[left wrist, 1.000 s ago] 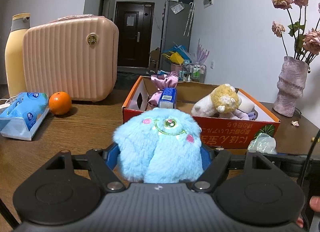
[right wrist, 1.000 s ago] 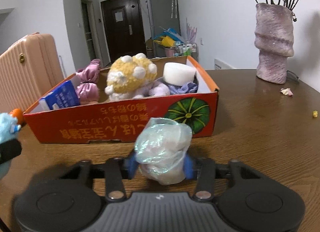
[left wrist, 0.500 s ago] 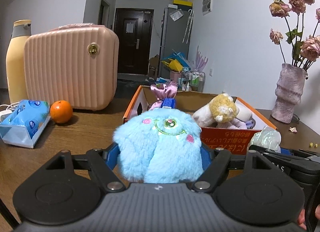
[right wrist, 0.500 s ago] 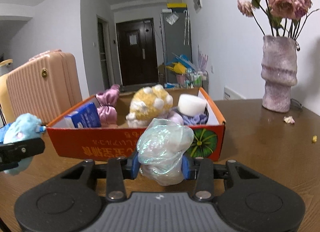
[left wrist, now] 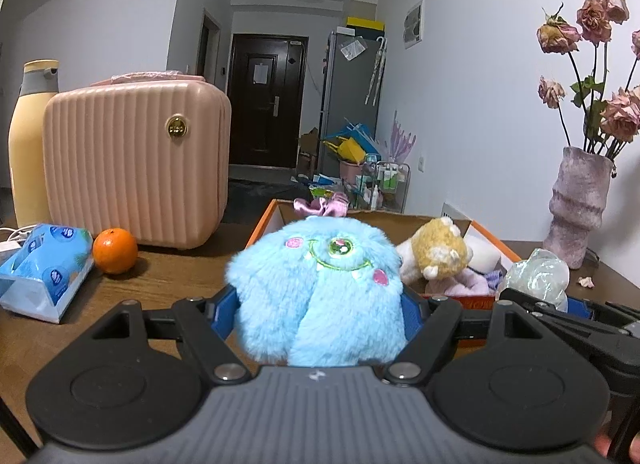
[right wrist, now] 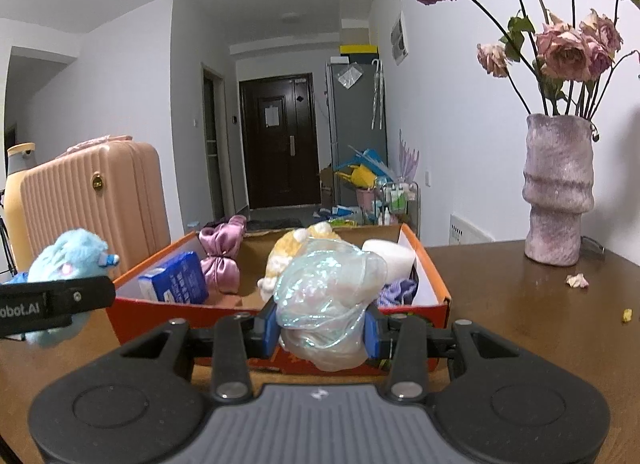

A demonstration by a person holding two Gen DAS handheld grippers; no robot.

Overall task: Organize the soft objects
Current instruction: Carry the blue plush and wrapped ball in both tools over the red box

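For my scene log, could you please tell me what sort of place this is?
Most likely a lived-in apartment: a wooden table facing an entry hallway with a dark front door, a grey refrigerator and a vase of dried roses.

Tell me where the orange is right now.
In the left wrist view, the orange sits on the table at left, between the blue tissue pack and the pink suitcase.

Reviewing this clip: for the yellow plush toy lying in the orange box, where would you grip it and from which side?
Grip the yellow plush toy across its round head, coming down from above. It lies inside the orange box, whose walls block a sideways approach, and a white block sits close beside it. The head is the highest, roundest part, so two fingers should close on it cleanly, though the fur will likely squash.
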